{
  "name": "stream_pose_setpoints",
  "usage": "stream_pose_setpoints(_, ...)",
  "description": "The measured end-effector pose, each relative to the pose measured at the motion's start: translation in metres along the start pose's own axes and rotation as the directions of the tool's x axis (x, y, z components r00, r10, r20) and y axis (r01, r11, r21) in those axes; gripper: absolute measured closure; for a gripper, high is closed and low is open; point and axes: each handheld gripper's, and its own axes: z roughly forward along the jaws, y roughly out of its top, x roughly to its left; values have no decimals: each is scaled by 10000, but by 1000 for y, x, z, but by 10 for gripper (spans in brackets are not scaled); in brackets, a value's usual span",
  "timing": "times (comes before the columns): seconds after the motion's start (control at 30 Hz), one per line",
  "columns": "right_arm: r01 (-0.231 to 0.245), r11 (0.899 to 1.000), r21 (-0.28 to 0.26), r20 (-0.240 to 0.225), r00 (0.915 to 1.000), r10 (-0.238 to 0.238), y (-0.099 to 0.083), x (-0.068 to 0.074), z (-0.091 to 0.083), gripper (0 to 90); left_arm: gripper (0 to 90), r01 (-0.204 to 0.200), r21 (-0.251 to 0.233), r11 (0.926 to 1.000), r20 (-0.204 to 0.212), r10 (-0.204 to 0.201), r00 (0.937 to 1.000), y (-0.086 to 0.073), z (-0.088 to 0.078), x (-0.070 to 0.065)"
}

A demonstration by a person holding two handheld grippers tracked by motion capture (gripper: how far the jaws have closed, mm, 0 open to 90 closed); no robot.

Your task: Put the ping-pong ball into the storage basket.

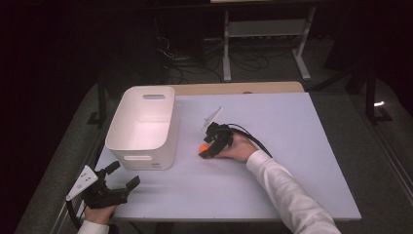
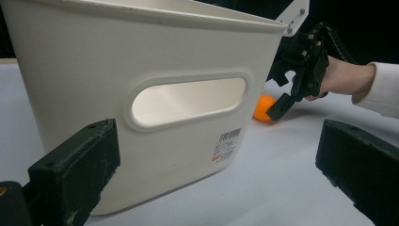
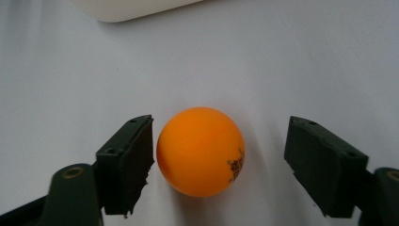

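Two black jaws of the right gripper (image 3: 219, 157) flank the orange ball (image 3: 201, 150) on the table (image 1: 292, 146), one nearly touching it, the other apart: released, nothing grasped. Just beyond stands the white bin (image 1: 141, 124). The left gripper (image 1: 122, 183) rests released near the table's corner.

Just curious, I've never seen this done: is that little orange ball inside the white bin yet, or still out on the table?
Out. The orange ball lies on the table beside the white bin.
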Motion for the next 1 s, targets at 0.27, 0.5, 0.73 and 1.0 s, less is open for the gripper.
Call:
stream_pose_setpoints(0.27, 263, 9997, -32, -226, 9994, -263, 2, 4, -4, 429, 0, -7, 9, 10000, -17, 7, 10000, 0, 0, 0)
stream_pose_setpoints(0.5, 528, 9986, 72, -161, 9985, -527, 3, 7, -4, 496, 0, -13, 30, 10000, -8, 13, 10000, 0, 0, 1)
stream_pose_setpoints(0.73, 412, 9991, -138, -250, 9988, -416, 6, 13, -11, 496, 0, -28, 26, 10000, -1, 28, 10000, 0, 0, 1)
stream_pose_setpoints(1.0, 415, 9979, -502, -92, 9991, -420, 11, 20, -28, 496, 0, -19, 16, 10000, -2, 19, 10000, 0, 0, 0)
